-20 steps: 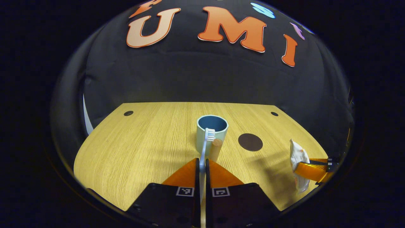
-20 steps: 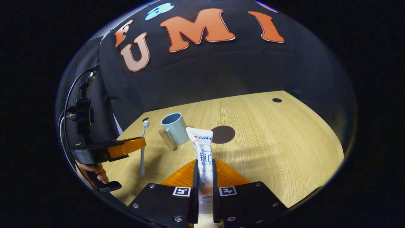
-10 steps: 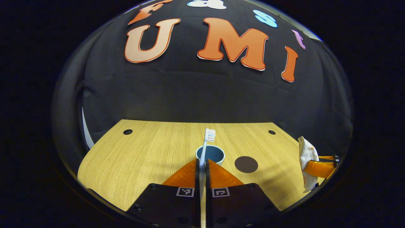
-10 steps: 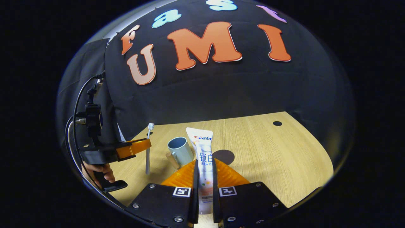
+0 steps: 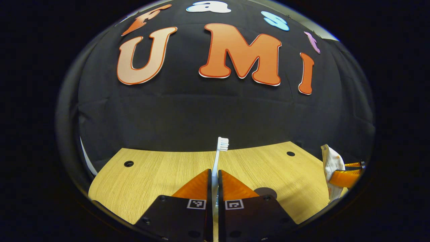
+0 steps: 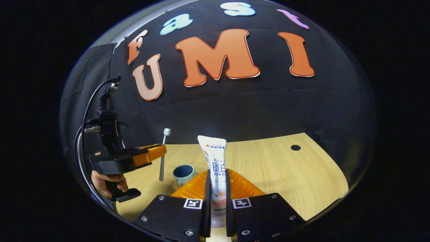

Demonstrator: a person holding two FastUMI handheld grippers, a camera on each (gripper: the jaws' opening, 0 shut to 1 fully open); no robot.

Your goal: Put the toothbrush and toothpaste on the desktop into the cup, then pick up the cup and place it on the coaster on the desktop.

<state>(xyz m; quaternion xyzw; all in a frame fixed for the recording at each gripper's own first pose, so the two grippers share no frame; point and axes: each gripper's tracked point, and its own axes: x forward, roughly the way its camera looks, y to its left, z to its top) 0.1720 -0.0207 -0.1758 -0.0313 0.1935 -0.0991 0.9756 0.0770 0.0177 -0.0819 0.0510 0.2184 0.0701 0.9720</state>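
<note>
Both grippers are clamped on loads: the left gripper [image 5: 215, 178] on the toothbrush [image 5: 219, 154], the right gripper [image 6: 216, 181] on the toothpaste [image 6: 215, 161]. Both are held upright above the desktop [image 6: 285, 168]. The cup [image 6: 183, 173] is seen below the toothbrush, left of the toothpaste, with the coaster [image 5: 265, 192] partly hidden nearby.

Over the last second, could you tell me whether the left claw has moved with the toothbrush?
Yes. In the right gripper view the left claw has risen: the toothbrush now hangs above the blue cup.

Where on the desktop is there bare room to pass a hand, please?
The desktop is bare right of the toothpaste, out to the cable hole. It is crowded on the left, around the cup, toothbrush and left gripper.
</note>
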